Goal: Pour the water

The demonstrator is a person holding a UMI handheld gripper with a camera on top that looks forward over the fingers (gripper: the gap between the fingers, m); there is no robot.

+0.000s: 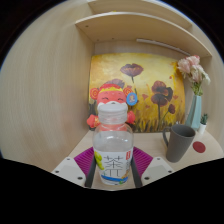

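Note:
A clear plastic bottle (113, 148) with a white cap and a green-and-white label stands between my gripper's (113, 166) two fingers. Both pink pads (84, 161) press against its sides, so the gripper is shut on it. The bottle's base is hidden below the fingers. A dark grey mug (180, 141) with a handle stands on the light table (60, 150), ahead and to the right of the bottle.
A pink and orange plush toy (112, 100) sits right behind the bottle. A flower painting (150, 85) leans on the back wall. A teal vase with pink flowers (194, 95) stands right of the mug, with a small red coaster (199, 147) near it. Shelves hang above.

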